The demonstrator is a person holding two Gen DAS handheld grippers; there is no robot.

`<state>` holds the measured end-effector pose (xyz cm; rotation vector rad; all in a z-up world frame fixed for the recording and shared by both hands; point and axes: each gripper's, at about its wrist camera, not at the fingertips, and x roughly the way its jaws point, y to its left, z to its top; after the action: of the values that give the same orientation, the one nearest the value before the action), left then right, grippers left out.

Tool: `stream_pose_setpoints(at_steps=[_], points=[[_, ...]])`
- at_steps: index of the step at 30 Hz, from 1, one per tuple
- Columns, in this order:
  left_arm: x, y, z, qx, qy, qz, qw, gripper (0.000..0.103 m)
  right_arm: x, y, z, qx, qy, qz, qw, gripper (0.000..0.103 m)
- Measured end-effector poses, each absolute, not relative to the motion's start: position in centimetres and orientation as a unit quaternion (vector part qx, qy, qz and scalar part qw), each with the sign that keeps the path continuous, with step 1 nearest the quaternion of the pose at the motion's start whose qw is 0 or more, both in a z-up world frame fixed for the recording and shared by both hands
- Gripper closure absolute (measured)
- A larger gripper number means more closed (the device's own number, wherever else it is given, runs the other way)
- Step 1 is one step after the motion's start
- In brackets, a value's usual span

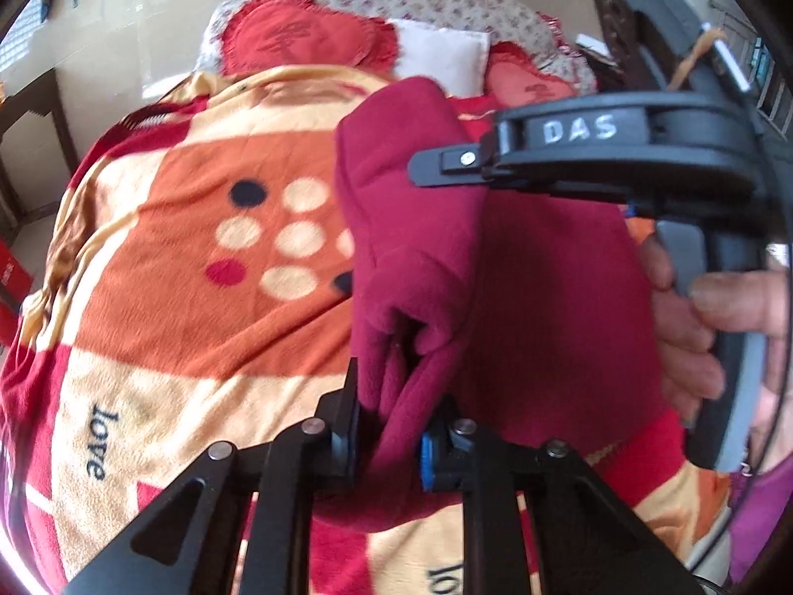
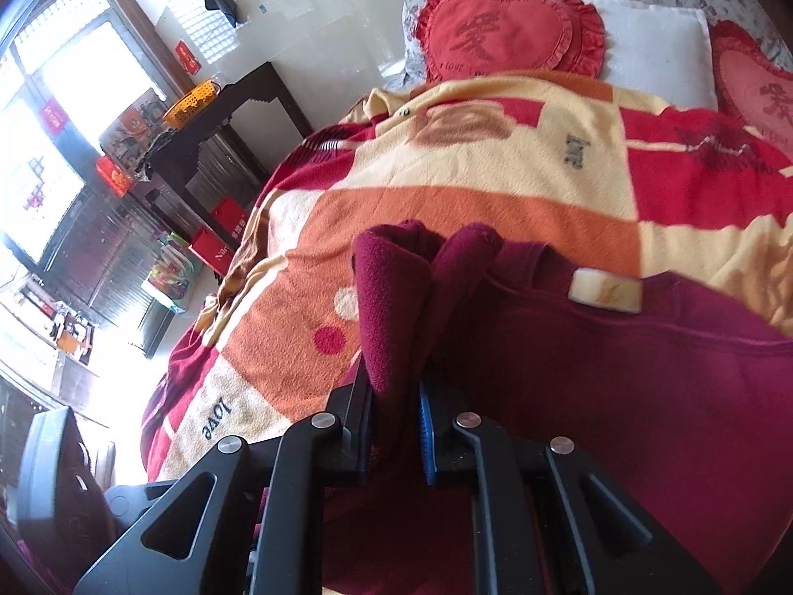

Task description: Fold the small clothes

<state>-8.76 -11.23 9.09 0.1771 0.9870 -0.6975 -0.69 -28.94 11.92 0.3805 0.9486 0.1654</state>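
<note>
Both grippers' jaws pinch the maroon garment (image 2: 619, 396) above the blanket (image 1: 198, 248), near 2 heart pillows (image 2: 510, 29).

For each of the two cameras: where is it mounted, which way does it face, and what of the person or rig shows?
Left wrist: sits on the left gripper, facing up the bed toward the pillows; shows its fingers pinching the garment, plus the right gripper and hand.
Right wrist: sits on the right gripper, facing across the blanket toward the window; shows only its own fingers.
Shared: garment, blanket, pillows.
</note>
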Motion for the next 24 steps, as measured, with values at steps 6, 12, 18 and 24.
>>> stream_pose_setpoints(at_steps=[6,12,18,24], points=[[-11.9,-17.0,12.7,0.087,0.441,-0.403,0.797,0.086,-3.6,-33.4,16.1,0.154,0.427,0.047,0.89,0.103],[-16.1,-24.0,12.1,0.115,0.432,-0.454,0.771,0.086,-9.2,-39.7,16.7,0.154,0.421,-0.017,0.893,0.103],[-18.3,-27.2,9.6,0.122,0.477,-0.499,0.713,0.05,-13.2,-45.8,12.3,0.204,0.437,-0.088,0.872,0.103],[-16.9,-22.4,11.8,0.124,0.436,-0.483,0.749,0.029,-14.9,-48.3,8.7,0.27,0.432,-0.111,0.853,0.1]])
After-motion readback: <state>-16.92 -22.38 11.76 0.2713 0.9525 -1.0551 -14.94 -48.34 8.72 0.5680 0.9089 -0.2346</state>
